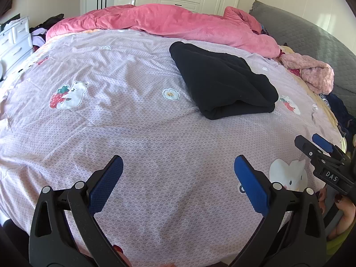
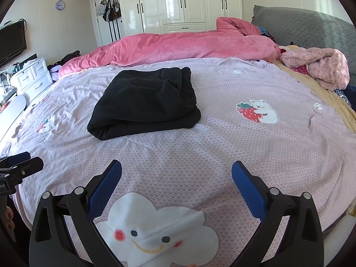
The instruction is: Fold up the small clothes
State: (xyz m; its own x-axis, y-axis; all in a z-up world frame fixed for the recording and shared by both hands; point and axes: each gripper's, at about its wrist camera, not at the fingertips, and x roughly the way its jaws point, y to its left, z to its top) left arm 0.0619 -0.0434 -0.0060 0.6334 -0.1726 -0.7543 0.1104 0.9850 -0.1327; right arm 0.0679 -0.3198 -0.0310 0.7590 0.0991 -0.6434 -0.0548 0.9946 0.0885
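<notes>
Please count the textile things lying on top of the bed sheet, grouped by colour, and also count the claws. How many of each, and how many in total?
Black: 1, the folded black garment
Pink: 2, the pink duvet and the fluffy pink garment
Grey: 1, the grey pillow
Claws: 2, the left claw and the right claw, both open and empty
Total: 6

Right claw (image 1: 316,143) cut by frame edge — dresser (image 1: 15,40) likewise
</notes>
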